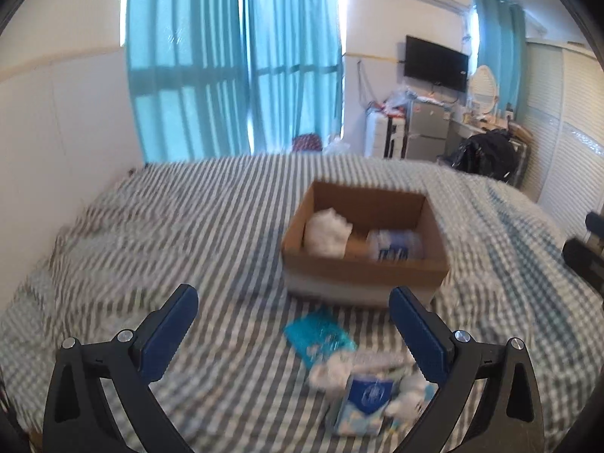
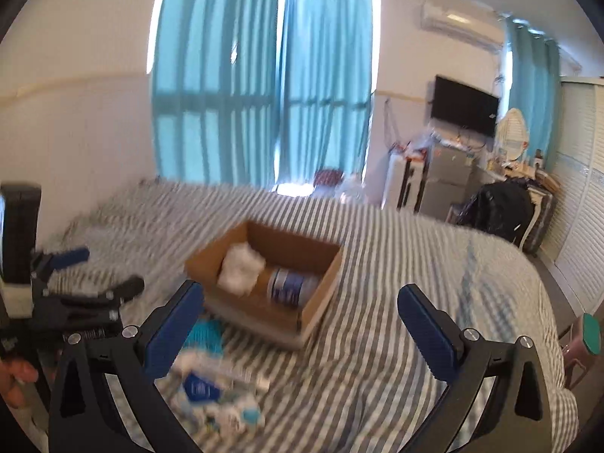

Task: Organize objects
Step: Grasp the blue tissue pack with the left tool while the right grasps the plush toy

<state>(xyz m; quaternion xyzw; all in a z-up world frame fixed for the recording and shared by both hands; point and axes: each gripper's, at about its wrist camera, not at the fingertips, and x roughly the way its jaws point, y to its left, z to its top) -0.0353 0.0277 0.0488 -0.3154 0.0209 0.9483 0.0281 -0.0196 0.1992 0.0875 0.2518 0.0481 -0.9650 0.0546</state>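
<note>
An open cardboard box (image 1: pixel 364 275) (image 2: pixel 321 302) sits on the striped bed. Inside lie a white crumpled bundle (image 1: pixel 327 232) (image 2: pixel 241 267) and a white-and-blue canister (image 1: pixel 394 245) (image 2: pixel 290 286) on its side. In front of the box lie a teal packet (image 1: pixel 317 334) (image 2: pixel 205 336), a blue-and-white tissue pack (image 1: pixel 364 404) (image 2: pixel 202 389) and small white items. My left gripper (image 1: pixel 294 334) is open and empty above these loose items; it also shows in the right wrist view (image 2: pixel 98 270). My right gripper (image 2: pixel 300 334) is open and empty, to the right of the pile.
The striped bed cover (image 1: pixel 170 234) spreads wide to the left and right of the box. Teal curtains (image 1: pixel 234 60), a wall TV (image 1: pixel 436 62), a cluttered desk and white wardrobe doors (image 1: pixel 566 143) stand beyond the bed. The frames are motion-blurred.
</note>
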